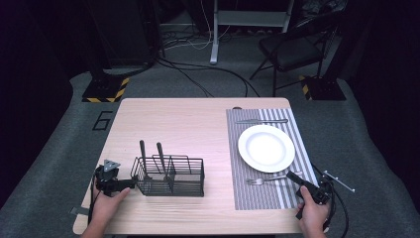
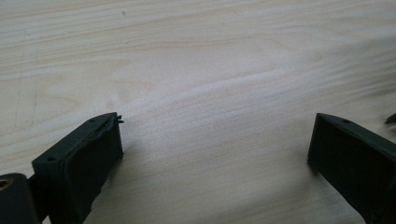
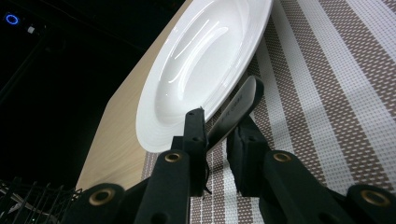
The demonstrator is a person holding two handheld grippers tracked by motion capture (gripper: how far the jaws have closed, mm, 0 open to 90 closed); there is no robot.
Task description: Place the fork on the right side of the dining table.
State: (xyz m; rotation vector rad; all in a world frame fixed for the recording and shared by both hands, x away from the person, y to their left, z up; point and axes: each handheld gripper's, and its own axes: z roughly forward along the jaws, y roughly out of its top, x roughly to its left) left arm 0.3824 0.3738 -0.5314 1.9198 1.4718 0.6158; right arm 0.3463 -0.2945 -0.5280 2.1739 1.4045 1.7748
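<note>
Right gripper [image 1: 295, 177] clamped on a fork [image 1: 267, 180] at the near edge of the plate [image 1: 266, 148]; left gripper [image 1: 130, 184] spread wide beside the wire caddy [image 1: 169, 177].

The right hand [image 1: 313, 213] reaches up from the table's near right corner and holds its gripper angled toward the plate, with the jaws pinching the fork's handle end [image 3: 236, 106] over the striped placemat [image 1: 262, 198]. The fork lies flat on the mat just beside the plate. A knife [image 1: 261, 121] rests beyond the plate. The left hand [image 1: 106, 206] sits low at the caddy's left end, its jaws parted over bare wooden table [image 2: 196, 74], holding nothing. Two dark utensil handles [image 1: 142, 149] stand upright in the caddy.
</note>
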